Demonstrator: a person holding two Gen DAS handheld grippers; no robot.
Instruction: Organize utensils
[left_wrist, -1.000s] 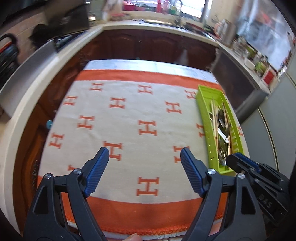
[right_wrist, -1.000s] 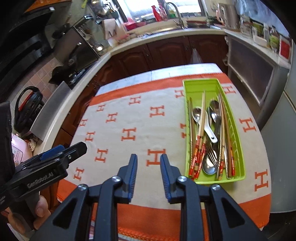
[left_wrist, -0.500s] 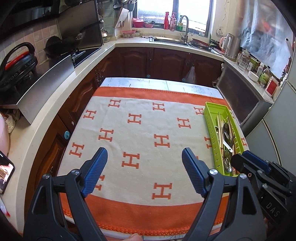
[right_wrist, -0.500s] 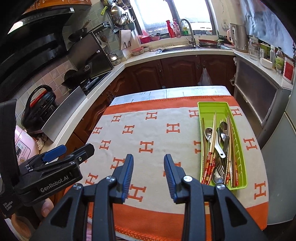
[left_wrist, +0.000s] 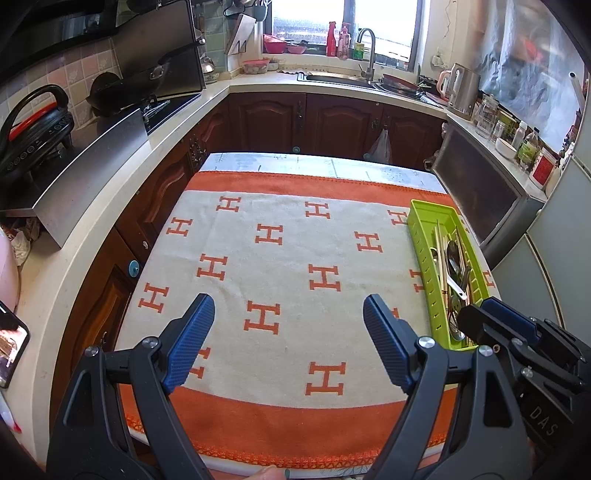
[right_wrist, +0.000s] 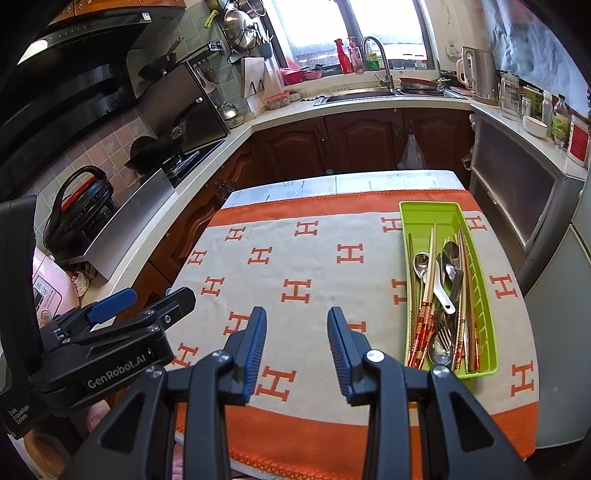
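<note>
A lime green utensil tray (right_wrist: 421, 218) lies on the right side of the orange and cream cloth (right_wrist: 314, 266). It holds spoons (right_wrist: 421, 260), a fork, and several chopsticks (right_wrist: 428, 280). The tray also shows in the left wrist view (left_wrist: 424, 218). My left gripper (left_wrist: 288, 332) is wide open and empty above the cloth's near edge. My right gripper (right_wrist: 297, 343) is open and empty, left of the tray. The right gripper's body shows in the left wrist view (left_wrist: 517, 339), and the left gripper's body shows in the right wrist view (right_wrist: 110, 332).
The cloth covers a small table (left_wrist: 314, 162) ringed by dark wood cabinets. A counter with a stove and wok (left_wrist: 147, 81) runs along the left, a sink (left_wrist: 340, 77) at the back, a kettle and jars (left_wrist: 461, 88) on the right. A fridge (right_wrist: 554, 288) stands right of the table.
Both grippers have pulled back and tilted up, so more of the kitchen shows. The right gripper's jaws have opened wider. The left stays wide open.
</note>
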